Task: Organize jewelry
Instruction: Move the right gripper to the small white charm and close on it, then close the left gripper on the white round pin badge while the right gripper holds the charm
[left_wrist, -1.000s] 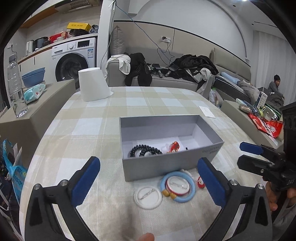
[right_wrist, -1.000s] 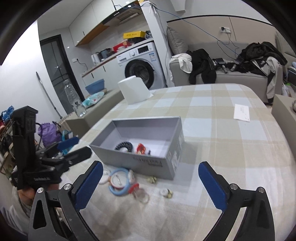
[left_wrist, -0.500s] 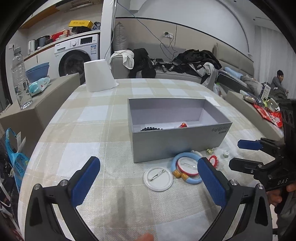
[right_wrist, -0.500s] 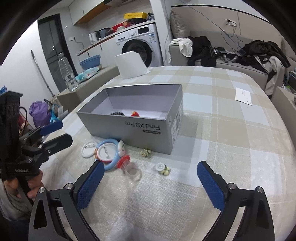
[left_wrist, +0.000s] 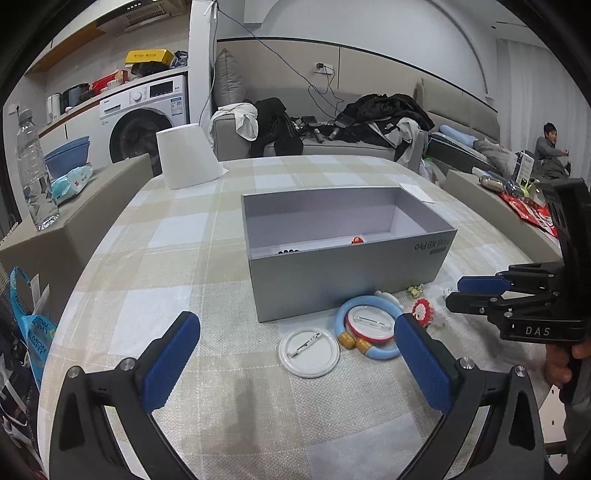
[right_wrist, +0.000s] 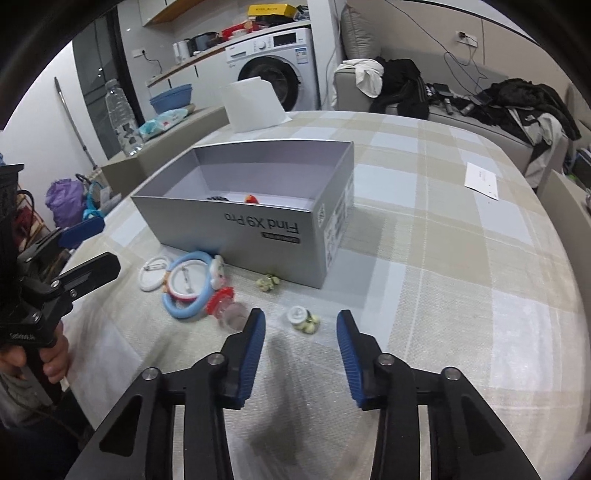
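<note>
A grey open box (left_wrist: 347, 280) (right_wrist: 266, 225) stands mid-table with black beads and a red charm inside. In front of it lie a white pin badge (left_wrist: 308, 352) (right_wrist: 154, 273), a blue ring with a red-rimmed badge (left_wrist: 369, 328) (right_wrist: 188, 288), a red flower clip (left_wrist: 422, 312) (right_wrist: 221, 302), a green charm (right_wrist: 269, 282) and a small white-and-yellow earring (right_wrist: 303, 319). My left gripper (left_wrist: 295, 358) is wide open just before the white badge. My right gripper (right_wrist: 300, 332) is half open, empty, fingertips either side of the earring.
The checked tablecloth (right_wrist: 443, 258) covers the table. A white lampshade-like cone (left_wrist: 188, 157) stands at the back left, a paper slip (right_wrist: 482, 181) at the back right. A water bottle (left_wrist: 35, 177) stands on a side box. A sofa with clothes lies behind.
Both grippers have dropped lower and closer to the items in front of the box. My right gripper's jaws have narrowed from wide open to about half, around the earring.
</note>
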